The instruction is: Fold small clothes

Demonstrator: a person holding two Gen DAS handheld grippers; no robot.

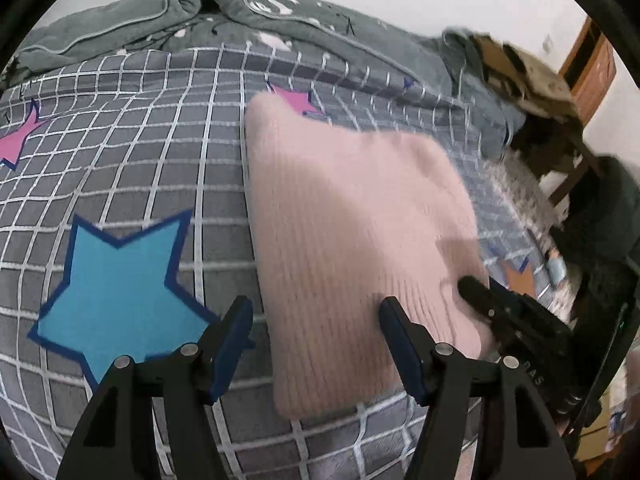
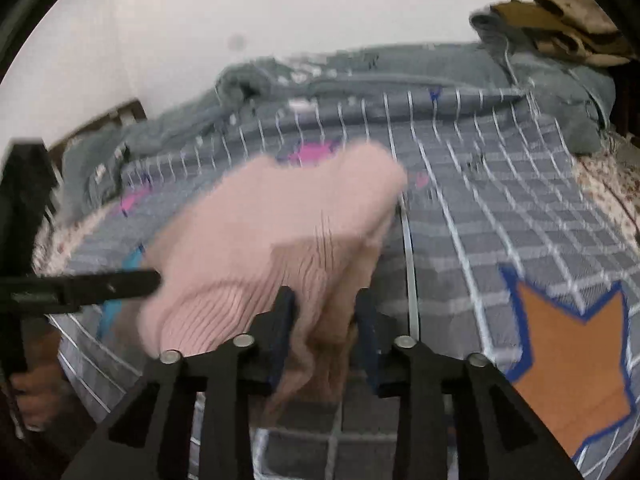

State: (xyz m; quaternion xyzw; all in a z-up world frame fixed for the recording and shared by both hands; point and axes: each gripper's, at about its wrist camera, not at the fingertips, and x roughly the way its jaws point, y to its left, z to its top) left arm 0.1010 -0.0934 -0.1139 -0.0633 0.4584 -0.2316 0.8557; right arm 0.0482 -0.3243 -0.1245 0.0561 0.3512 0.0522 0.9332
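Note:
A pink ribbed knit garment (image 1: 352,216) lies folded on the grey checked bedspread (image 1: 132,168). My left gripper (image 1: 316,320) is open and empty, its jaws apart over the garment's near left edge. My right gripper (image 2: 325,312) is shut on the pink garment (image 2: 272,232) and holds its near edge lifted off the bed. The right gripper also shows in the left wrist view (image 1: 516,320) at the garment's right corner. The left gripper shows in the right wrist view (image 2: 96,284) at the left.
A rumpled grey blanket (image 1: 208,12) lies along the back of the bed by the white wall. Folded brown and grey clothes (image 2: 560,28) are piled at the bed's far right. A wooden cabinet (image 1: 592,68) and dark furniture stand beyond the right edge.

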